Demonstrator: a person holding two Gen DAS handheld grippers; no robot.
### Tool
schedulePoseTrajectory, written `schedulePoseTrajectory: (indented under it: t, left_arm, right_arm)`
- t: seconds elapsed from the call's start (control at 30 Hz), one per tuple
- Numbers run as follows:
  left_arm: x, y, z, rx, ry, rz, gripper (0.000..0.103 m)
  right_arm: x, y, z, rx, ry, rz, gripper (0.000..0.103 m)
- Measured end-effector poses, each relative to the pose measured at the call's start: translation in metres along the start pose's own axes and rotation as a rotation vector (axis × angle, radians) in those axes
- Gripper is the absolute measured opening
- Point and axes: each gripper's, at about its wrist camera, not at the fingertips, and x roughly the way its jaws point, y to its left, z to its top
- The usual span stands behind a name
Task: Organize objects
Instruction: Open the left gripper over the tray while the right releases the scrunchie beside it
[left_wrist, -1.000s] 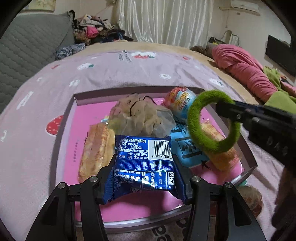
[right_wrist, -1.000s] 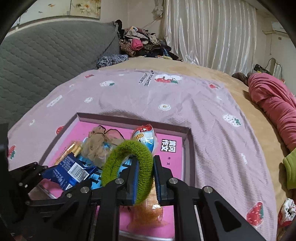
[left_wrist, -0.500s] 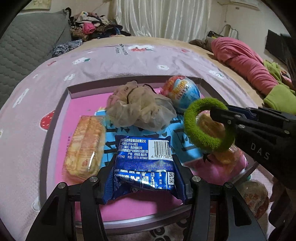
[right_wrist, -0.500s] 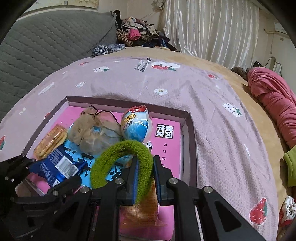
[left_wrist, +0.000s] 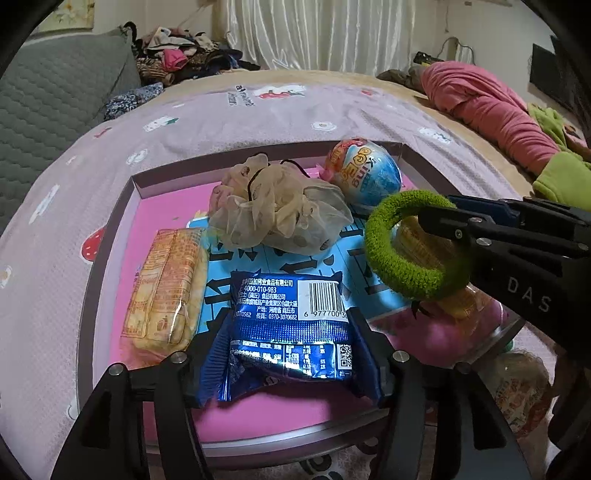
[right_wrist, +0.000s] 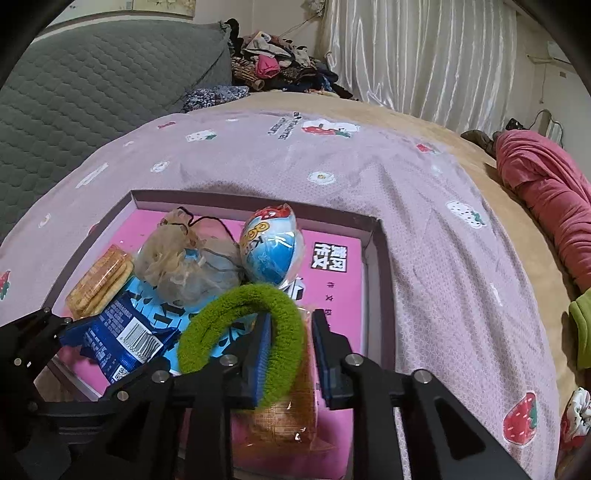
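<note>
A shallow box (left_wrist: 110, 236) with a pink floor lies on the bed. My left gripper (left_wrist: 291, 332) is shut on a blue snack packet (left_wrist: 288, 328), held over the box's near edge. My right gripper (right_wrist: 290, 332) has a fuzzy green hair ring (right_wrist: 240, 325) between its fingers, over the box's right side; its jaws now stand slightly apart from the ring. The ring also shows in the left wrist view (left_wrist: 410, 243). In the box lie a beige mesh scrunchie (left_wrist: 280, 210), a blue egg-shaped toy (left_wrist: 365, 173) and an orange cracker pack (left_wrist: 166, 288).
A second orange cracker pack (right_wrist: 284, 413) lies under the right gripper. A pink blanket (left_wrist: 491, 107) and green cloth (left_wrist: 565, 177) lie at the right. A grey headboard (right_wrist: 92, 92) and a clothes pile (right_wrist: 280, 66) are behind. The box (right_wrist: 376, 280) sits on a purple strawberry-print sheet (right_wrist: 443, 258).
Both grippers moved forward over the box, and lower. The right gripper's jaws have parted a little around the green ring. The left still holds the blue packet.
</note>
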Motion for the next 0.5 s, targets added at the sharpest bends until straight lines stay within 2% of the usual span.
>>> schedulePoseTrajectory:
  t: [0.17, 0.3, 0.37, 0.5]
  left_arm:
    - [0.0000, 0.0012, -0.0016, 0.011, 0.009, 0.010, 0.071]
    - [-0.0013, -0.0009, -0.0019, 0.021, 0.017, 0.010, 0.072]
    - [-0.0016, 0.0000, -0.0015, 0.021, 0.023, 0.006, 0.072]
    - [-0.0059, 0.0026, -0.0005, 0.014, 0.023, -0.004, 0.074]
  right_arm:
    - [-0.0035, -0.0014, 0.0004, 0.007, -0.005, 0.008, 0.032]
    - [-0.0062, -0.0010, 0.0012, 0.008, -0.013, 0.003, 0.037]
    - [-0.0066, -0.0017, 0.0010, 0.009, -0.013, -0.001, 0.042]
    - [-0.0105, -0.0040, 0.0013, 0.017, -0.026, -0.006, 0.044]
